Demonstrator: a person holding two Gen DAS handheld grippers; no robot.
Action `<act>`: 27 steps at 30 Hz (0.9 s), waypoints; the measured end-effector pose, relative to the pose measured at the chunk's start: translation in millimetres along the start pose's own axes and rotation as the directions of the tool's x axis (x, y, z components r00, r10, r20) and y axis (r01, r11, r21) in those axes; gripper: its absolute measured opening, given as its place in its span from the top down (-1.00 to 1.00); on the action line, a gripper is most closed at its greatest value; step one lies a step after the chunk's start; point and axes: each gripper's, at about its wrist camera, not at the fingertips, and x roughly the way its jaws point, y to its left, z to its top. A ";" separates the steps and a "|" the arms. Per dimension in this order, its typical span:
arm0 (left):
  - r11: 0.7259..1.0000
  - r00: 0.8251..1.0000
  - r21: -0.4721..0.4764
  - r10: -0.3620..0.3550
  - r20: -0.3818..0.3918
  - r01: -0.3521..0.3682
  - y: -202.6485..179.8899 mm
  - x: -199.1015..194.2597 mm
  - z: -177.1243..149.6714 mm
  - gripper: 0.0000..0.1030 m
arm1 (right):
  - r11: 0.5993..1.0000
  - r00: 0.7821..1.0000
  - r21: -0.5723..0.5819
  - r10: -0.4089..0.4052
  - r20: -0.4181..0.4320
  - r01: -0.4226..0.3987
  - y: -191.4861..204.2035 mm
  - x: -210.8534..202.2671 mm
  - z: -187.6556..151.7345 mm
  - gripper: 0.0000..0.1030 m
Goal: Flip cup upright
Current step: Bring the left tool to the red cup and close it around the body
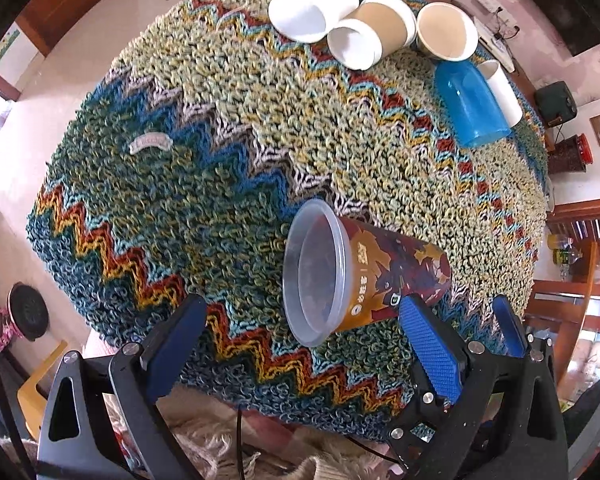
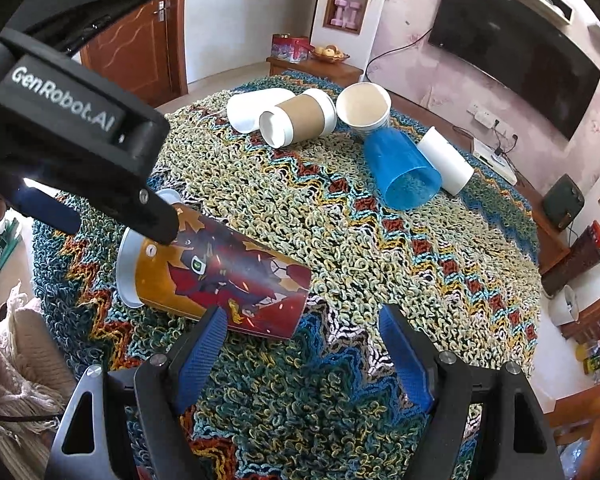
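The shaggy zigzag rug (image 2: 340, 216) fills my view. On its near part the printed cup (image 2: 220, 276) lies on its side, clear lid (image 1: 314, 272) toward my left. My left claw (image 1: 300, 344) gapes wide around the lid end; whether a pad touches it, I can't tell. My right claw (image 2: 300, 344) stands open by the cup's base.

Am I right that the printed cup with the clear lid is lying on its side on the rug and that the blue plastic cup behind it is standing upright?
Not quite: the blue plastic cup is also lying on its side, as the right wrist view shows. The printed cup does lie on its side on the rug.
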 end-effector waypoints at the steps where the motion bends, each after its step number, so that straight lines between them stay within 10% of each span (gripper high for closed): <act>1: 1.000 1.000 0.005 0.003 -0.008 -0.003 -1.2 1.1 -0.7 -0.90 | 1.000 1.000 0.002 0.002 0.000 -0.002 -0.9 0.0 -0.7 -0.53; 15: 0.986 0.976 -0.152 -0.093 -0.197 0.064 4.5 7.0 -9.2 -0.90 | 0.998 1.000 0.065 0.025 0.003 -0.025 -18.0 -5.7 -8.6 -0.54; 21: 0.989 0.991 0.083 0.113 0.073 -0.119 -28.5 -25.1 -9.4 -0.90 | 0.996 1.000 0.088 0.025 -0.003 -0.025 -22.0 -9.6 -18.2 -0.54; 27: 0.871 0.943 0.380 0.230 0.242 -0.310 -62.6 -29.7 -12.5 -0.90 | 0.993 1.000 0.116 0.022 -0.011 -0.020 -30.4 -10.2 -24.8 -0.54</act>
